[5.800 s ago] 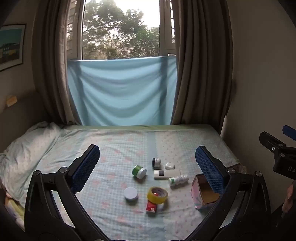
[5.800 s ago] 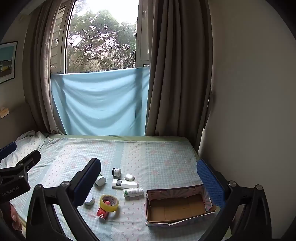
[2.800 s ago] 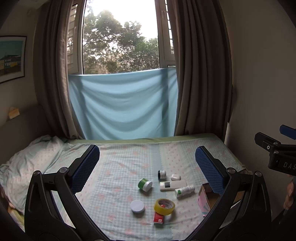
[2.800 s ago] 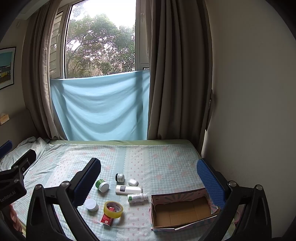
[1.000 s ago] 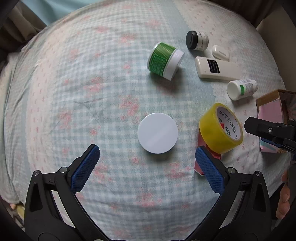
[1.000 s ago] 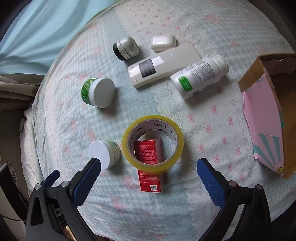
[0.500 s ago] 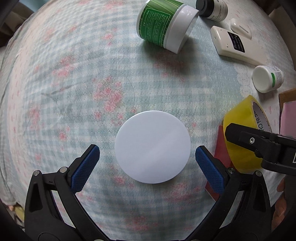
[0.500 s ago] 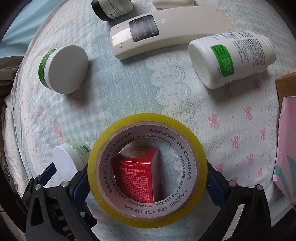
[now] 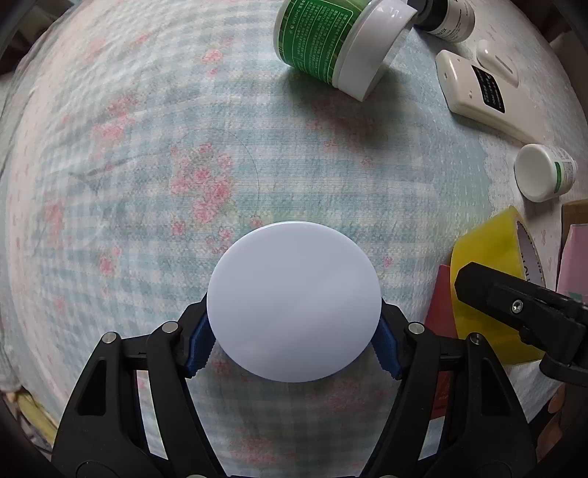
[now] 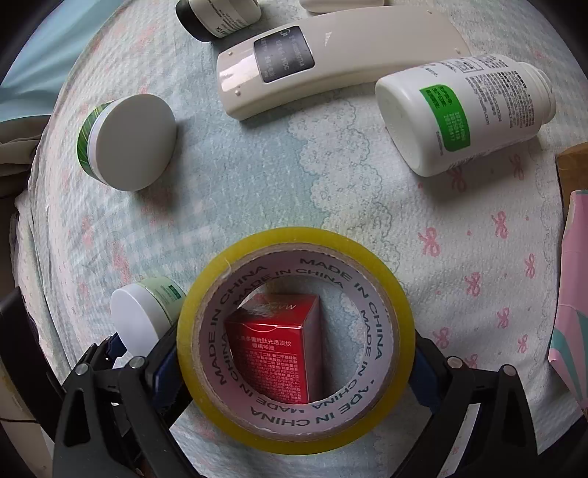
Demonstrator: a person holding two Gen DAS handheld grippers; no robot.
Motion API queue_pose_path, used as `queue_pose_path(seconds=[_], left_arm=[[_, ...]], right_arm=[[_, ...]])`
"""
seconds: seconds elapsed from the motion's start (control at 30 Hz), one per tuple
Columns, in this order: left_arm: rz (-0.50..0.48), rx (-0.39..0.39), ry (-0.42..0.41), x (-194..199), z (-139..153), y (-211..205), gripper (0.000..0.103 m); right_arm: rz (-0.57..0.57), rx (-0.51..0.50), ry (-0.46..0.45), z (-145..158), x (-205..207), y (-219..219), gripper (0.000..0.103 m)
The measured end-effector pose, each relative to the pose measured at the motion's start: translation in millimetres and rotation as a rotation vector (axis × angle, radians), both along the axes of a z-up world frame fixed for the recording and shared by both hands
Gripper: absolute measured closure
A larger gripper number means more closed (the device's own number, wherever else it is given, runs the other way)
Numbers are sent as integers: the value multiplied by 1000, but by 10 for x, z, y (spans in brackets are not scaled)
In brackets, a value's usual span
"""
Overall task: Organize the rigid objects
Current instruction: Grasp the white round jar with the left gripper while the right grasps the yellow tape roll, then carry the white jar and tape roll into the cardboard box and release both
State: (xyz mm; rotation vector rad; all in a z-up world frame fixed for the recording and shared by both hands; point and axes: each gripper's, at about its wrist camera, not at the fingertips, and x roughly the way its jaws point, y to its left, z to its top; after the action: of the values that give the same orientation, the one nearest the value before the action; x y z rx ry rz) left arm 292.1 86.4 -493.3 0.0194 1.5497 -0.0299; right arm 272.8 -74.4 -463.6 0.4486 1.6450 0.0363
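My left gripper (image 9: 294,342) is shut on a white-lidded jar (image 9: 293,307) that stands on the checked bedsheet (image 9: 147,147); its blue pads press both sides of the lid. The jar also shows in the right wrist view (image 10: 143,316). My right gripper (image 10: 294,367) is shut on a yellow tape roll (image 10: 296,340), one pad on each outer side. A red box (image 10: 277,353) shows through the roll's hole. The roll also appears at the right of the left wrist view (image 9: 488,301), with the right gripper's black frame over it.
A green jar on its side (image 9: 330,40), a black-capped small bottle (image 10: 217,16), a white remote (image 10: 330,59), a white pill bottle (image 10: 466,110) and a small white case (image 9: 496,62) lie farther back. A pink cardboard box (image 10: 573,294) stands at the right.
Both grippers came down from a high view of the bed onto the objects. In the last half second the left jaws closed on the white-lidded jar and the right jaws on the tape roll.
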Motion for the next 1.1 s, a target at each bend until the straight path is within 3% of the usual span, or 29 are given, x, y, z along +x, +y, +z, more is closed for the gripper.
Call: queue_pose_path(seconds=[0.27, 0.53, 0.77, 1.1], left_arm=[[-2, -7, -32, -107, 94, -29, 35], [-8, -16, -119, -286, 543, 108, 35], [-9, -30, -228, -531, 1259, 190, 35], [-47, -51, -388, -883, 2422, 57, 35]], right_arm=[[9, -15, -24, 42, -68, 114, 6], [-4, -28, -110, 377, -171, 107, 6], [8, -17, -230, 1004, -382, 89, 6], [50, 4, -442, 2192, -843, -44, 6]])
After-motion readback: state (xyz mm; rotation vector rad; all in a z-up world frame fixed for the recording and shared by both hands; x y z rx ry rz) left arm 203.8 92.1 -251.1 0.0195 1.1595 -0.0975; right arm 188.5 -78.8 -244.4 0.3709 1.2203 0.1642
